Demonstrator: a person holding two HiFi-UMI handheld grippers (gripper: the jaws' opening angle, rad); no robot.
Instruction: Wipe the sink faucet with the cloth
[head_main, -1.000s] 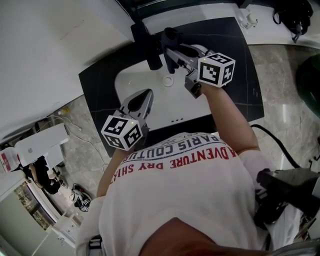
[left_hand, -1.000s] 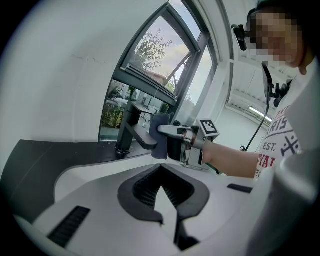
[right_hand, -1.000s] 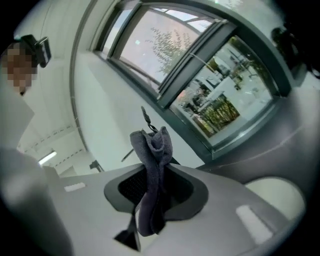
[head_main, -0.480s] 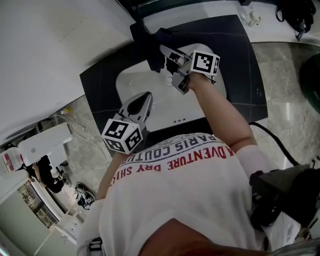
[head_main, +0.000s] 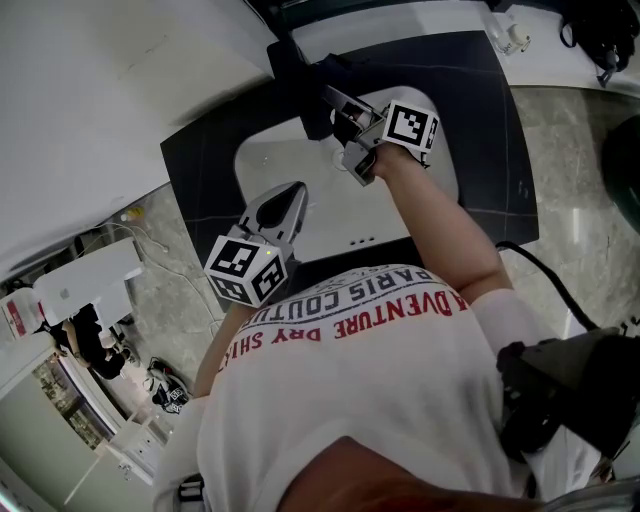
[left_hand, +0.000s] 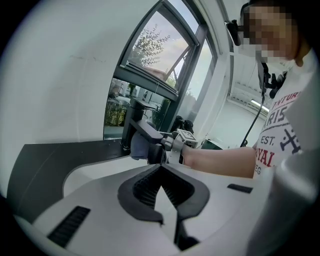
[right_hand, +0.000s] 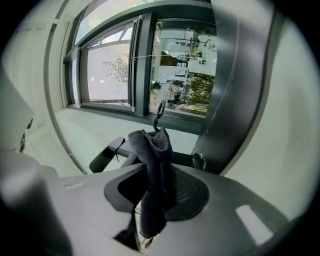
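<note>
The right tool is clamped shut on the cloth, a dark grey wad of soft, nubbly knit that rises in a twisted peak above the jaws and hangs limp below them; in the head view the cloth lies right against the faucet, on its right side; from the left gripper view it looks pressed to the angled spout.

The step in hand is judged to be the wipe itself. To do it well, the soft peak of cloth and not the hard jaws should meet the faucet, so the tool wants tilting until that bulge leads. Strokes are best run along the spout and then round the upright, with light, even pressure, since so loose a wad could bunch or drag out of the grip. The likeliest fault is a jaw edge scraping the finish.

The faucet is black and squared, a short upright with what looks like a flat bar spout; its flat faces suit long passes, while its corners need the cloth folded round them.

The left tool has its jaws closed together on nothing; it hovers over the sink in front of the faucet, well apart from it. The sink is smooth, glossy white with rounded corners, sunk in a dark, stone-like tabletop that spreads to either side of the faucet.
</note>
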